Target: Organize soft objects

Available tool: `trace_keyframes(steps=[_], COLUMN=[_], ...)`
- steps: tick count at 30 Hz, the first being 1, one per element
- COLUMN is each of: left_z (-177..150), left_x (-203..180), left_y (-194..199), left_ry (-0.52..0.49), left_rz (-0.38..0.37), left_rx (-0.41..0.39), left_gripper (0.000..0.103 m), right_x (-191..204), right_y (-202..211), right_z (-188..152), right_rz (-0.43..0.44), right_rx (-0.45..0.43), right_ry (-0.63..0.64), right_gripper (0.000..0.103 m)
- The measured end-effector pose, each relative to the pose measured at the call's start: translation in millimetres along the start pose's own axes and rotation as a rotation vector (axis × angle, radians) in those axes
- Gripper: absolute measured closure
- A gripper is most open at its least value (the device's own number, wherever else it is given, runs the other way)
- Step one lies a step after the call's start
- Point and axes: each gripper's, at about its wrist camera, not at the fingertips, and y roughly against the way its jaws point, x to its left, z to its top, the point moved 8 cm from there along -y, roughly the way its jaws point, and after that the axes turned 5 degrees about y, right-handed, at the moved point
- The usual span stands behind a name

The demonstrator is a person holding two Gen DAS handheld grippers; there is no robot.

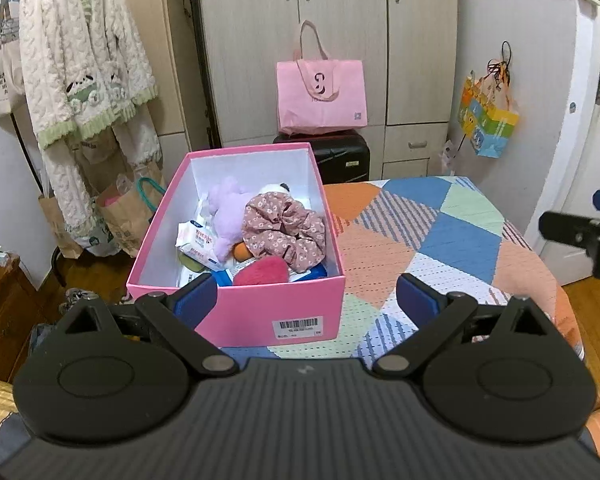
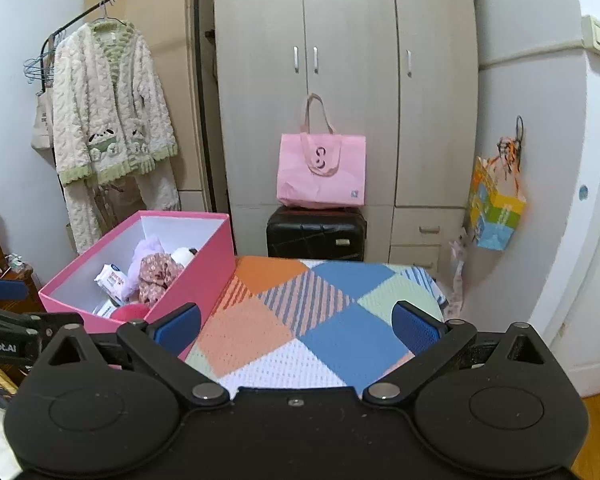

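Both the left claw (image 1: 306,294) and right claw (image 2: 296,326) gape wide, empty. The soft things fill the open pink cardboard box (image 1: 236,308), left of centre. Packing looks finished; next, likely nothing left to gather.

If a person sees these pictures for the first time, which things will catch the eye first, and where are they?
The pink box stands at the left edge of the patchwork blanket, filled with soft things: a floral scrunchie, a lilac plush toy. Behind, a pink tote bag sits on a black suitcase before the wardrobe.
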Motion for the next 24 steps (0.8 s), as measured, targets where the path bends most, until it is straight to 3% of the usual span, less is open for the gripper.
trace_keyframes(steps=[10,24], left_z=[-7.5,-15.1], left_x=[-7.1,-6.2], left_y=[-4.1,-7.6], left_ry=[0.054,0.059], left_rz=[-0.009,0.045], left_rx=[0.027,-0.016], left_gripper=[0.006,0.006], right_x=[3.2,12.0], right_y=[9.9,15.2], right_z=[-6.7,-13.0], right_rz=[-0.003,-0.029], right_rx=[-0.005,-0.011], right_ry=[0.005,0.033], right_gripper=[0.000,0.000])
